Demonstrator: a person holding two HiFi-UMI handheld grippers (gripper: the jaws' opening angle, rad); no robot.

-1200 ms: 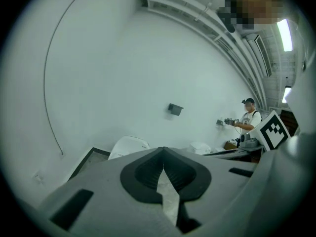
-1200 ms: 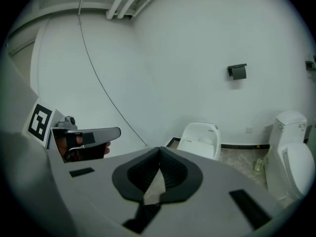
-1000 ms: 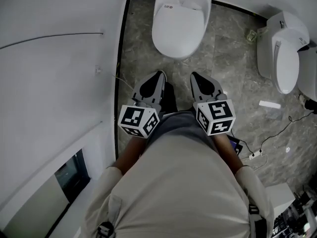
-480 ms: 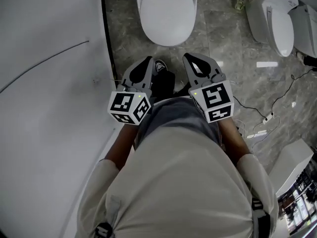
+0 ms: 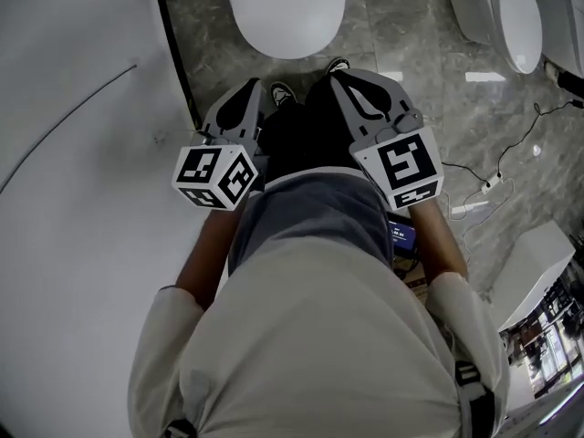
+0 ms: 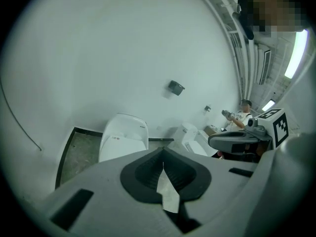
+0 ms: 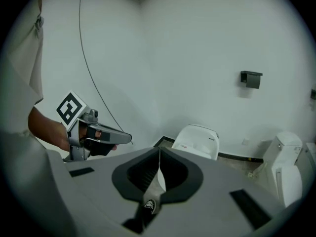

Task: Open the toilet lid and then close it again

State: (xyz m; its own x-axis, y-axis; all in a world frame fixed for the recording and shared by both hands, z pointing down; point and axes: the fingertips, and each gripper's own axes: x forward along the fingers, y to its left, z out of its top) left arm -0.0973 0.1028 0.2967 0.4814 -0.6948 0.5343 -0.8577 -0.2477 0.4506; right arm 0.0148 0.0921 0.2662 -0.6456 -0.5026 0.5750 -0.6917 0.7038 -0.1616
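The white toilet [image 5: 285, 12] stands at the top of the head view with its lid down; it also shows in the left gripper view [image 6: 123, 137] and the right gripper view [image 7: 197, 139]. My left gripper [image 5: 245, 91] and right gripper [image 5: 343, 80] are held side by side in front of my body, both short of the bowl's front rim and touching nothing. In each gripper view the jaws meet at the tips, left gripper [image 6: 163, 154] and right gripper [image 7: 159, 149], with nothing between them.
A white wall [image 5: 82, 153] runs along the left. A second toilet [image 5: 509, 16] stands at the top right. Cables and a power strip [image 5: 488, 185] lie on the stone floor, with a white box [image 5: 534, 258] to the right. A paper holder [image 7: 251, 78] hangs on the back wall.
The toilet has slid toward the top edge of the head view as I came closer. Both grippers have moved forward toward its front rim and stayed shut.
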